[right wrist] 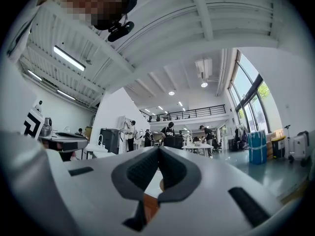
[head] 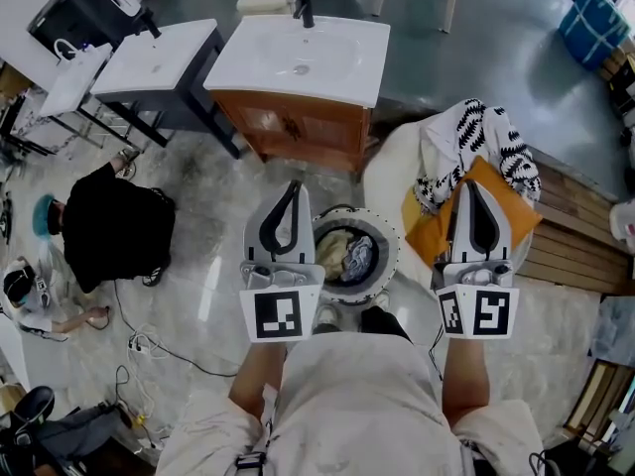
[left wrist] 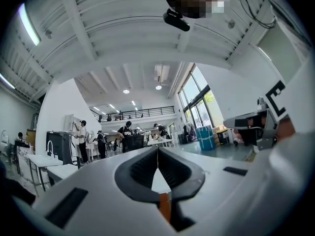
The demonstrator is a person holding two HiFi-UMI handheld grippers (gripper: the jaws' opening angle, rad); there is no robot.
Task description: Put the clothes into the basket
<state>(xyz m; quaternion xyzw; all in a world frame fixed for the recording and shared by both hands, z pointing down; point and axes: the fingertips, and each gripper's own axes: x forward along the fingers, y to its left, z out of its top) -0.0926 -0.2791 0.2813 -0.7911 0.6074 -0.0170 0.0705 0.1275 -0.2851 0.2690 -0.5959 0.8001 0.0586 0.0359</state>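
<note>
In the head view my left gripper and right gripper are held level side by side in front of my body. Both are shut with nothing between their jaws. Below and between them stands a round white basket with some clothes in it. Right of the basket, a black-and-white patterned garment and an orange cloth lie on a white seat, partly under my right gripper. In the gripper views, the left gripper and the right gripper have their pads pressed together and face a far hall.
A wooden vanity with a white sink stands just beyond the basket, with a dark cabinet to its left. A black bag and cables lie on the floor at left. A wooden platform runs along the right.
</note>
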